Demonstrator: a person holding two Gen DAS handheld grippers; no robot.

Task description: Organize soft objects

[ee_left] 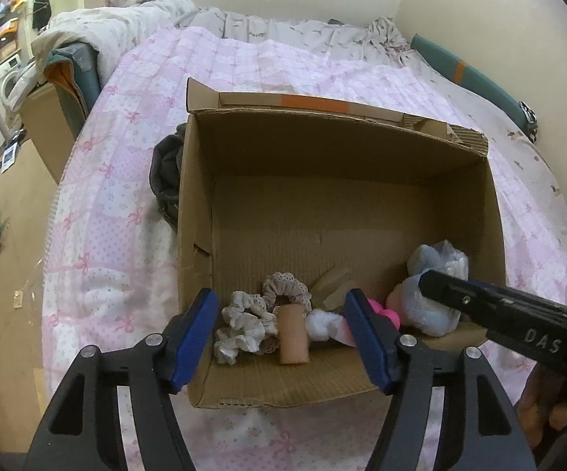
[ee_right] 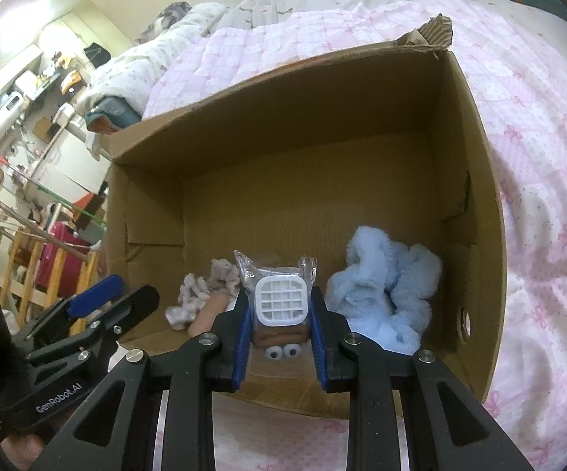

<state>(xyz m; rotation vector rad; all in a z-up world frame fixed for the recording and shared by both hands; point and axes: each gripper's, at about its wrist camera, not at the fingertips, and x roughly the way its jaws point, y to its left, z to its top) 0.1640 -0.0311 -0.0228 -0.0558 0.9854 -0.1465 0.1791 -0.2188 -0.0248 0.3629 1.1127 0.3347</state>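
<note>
My right tool (ee_right: pixel 281 329) is clamped on a bagged toy (ee_right: pixel 281 302), its lower half hidden by the pads. Left tool (ee_left: pixel 283 337) hangs wide open over the box (ee_left: pixel 495 204), partly blocking the scrunchies (ee_left: pixel 244 322).

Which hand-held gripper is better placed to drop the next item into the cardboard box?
Right. The right hand-held gripper is already shut on a plastic-wrapped toy, over the near edge of the cardboard box. The left hand-held gripper is open and holds nothing.
</note>
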